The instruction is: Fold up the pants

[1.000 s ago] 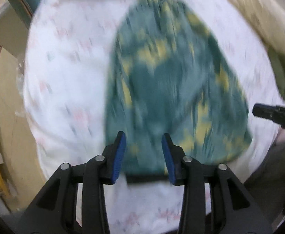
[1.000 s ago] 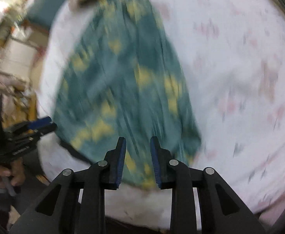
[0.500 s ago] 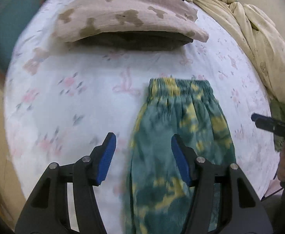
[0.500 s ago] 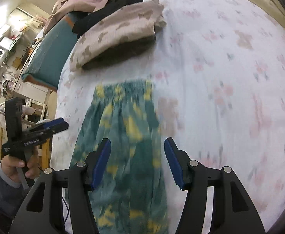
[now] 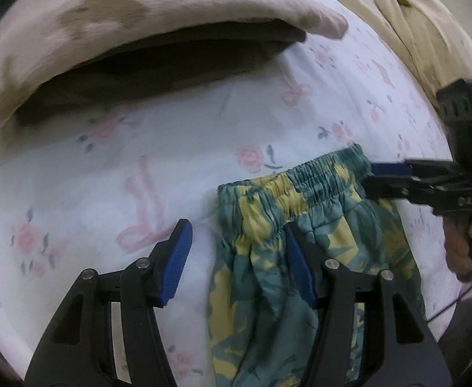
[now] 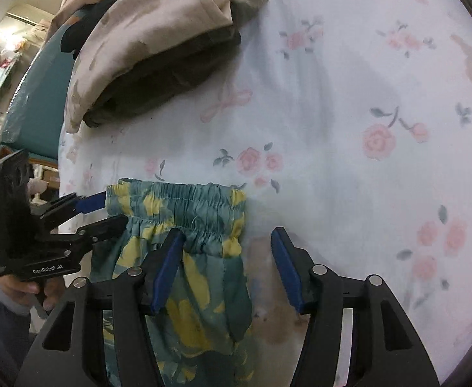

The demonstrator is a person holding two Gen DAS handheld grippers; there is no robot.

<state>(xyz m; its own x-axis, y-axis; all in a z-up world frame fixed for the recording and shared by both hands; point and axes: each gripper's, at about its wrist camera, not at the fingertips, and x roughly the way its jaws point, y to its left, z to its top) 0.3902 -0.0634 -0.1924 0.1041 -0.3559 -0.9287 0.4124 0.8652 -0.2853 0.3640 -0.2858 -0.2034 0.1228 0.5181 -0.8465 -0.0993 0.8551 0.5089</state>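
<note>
Green pants with yellow blotches (image 5: 303, 258) lie flat on the flowered white bed sheet (image 5: 106, 167), elastic waistband at the far end. My left gripper (image 5: 236, 251) is open, its jaws straddling the waistband's left corner. My right gripper (image 6: 226, 258) is open, its jaws straddling the waistband's right corner; the pants also show in that view (image 6: 184, 213). Each gripper shows in the other's view, the right one (image 5: 394, 177) at the right corner, the left one (image 6: 97, 213) at the left corner.
A beige spotted pillow (image 5: 113, 25) over a dark one lies just beyond the waistband. A cream blanket (image 5: 406, 22) is bunched at the far right. A teal mattress edge (image 6: 39, 96) and room clutter lie off the bed's left side.
Both grippers have moved forward from the pants' hem end up to the waistband and opened wider. The pants lie still on the sheet.
</note>
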